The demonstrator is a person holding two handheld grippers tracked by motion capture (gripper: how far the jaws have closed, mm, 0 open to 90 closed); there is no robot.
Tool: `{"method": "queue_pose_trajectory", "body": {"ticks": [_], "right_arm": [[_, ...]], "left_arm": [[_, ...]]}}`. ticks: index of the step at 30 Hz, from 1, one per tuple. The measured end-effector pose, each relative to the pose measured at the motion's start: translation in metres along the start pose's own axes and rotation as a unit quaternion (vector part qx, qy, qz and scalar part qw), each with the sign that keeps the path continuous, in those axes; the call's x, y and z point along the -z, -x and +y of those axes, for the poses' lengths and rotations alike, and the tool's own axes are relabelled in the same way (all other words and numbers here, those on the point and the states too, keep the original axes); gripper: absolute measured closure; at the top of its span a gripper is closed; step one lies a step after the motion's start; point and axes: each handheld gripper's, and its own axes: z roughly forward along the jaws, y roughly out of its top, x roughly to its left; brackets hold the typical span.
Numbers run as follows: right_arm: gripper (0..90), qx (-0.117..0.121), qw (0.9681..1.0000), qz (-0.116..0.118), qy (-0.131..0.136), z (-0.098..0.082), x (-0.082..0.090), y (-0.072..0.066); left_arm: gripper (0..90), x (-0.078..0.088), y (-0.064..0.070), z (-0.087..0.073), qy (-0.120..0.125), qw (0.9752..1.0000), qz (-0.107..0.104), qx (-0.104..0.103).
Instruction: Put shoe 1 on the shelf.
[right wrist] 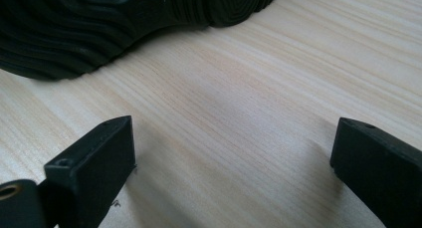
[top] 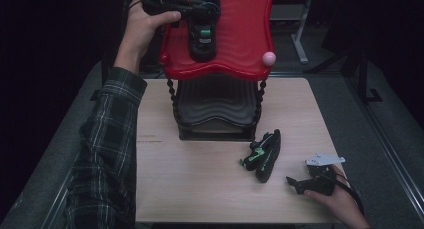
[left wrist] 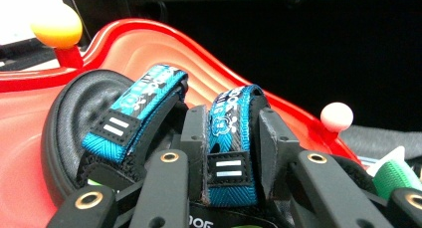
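Left fingers (left wrist: pixel 231 138) grasping sandal strap (left wrist: pixel 230 138); right fingers (right wrist: pixel 234 173) released; sandal sole likely hidden.

Dim high view with black surroundings; the lit bench (top: pixel 200 189) and glossy red tray (top: pixel 240 34) show mild glare. Close foregrounds in both gripper views appear slightly soft.

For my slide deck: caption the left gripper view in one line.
Left gripper closed on a blue strap of a black sandal resting on the red shelf.
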Motion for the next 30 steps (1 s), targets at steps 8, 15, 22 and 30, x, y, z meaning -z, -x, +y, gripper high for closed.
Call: {"method": "queue_pose_trajectory", "body": {"ticks": [8, 15, 22, 30], "right_arm": [[3.2, -0.001, 1.0000, -0.001, -0.001, -0.001, 0.001, -0.001], [3.2, -0.001, 1.0000, -0.001, -0.001, -0.001, 0.001, -0.001], [2.8, 0.000, 1.0000, 0.000, -0.001, -0.001, 0.001, -0.001], [3.0, -0.001, 1.0000, -0.001, -0.001, -0.001, 0.001, 0.000]], "left_arm": [[42.2, 0.011, 0.009, -0.002, 0.003, 1.0000, -0.001, 0.008], [35.0, 0.034, 0.027, -0.008, -0.008, 0.9999, 0.012, 0.006], [34.3, 0.054, 0.049, -0.015, -0.003, 0.9999, 0.009, 0.004], [34.2, 0.065, 0.079, -0.035, -0.018, 0.9998, 0.008, -0.001]]}}
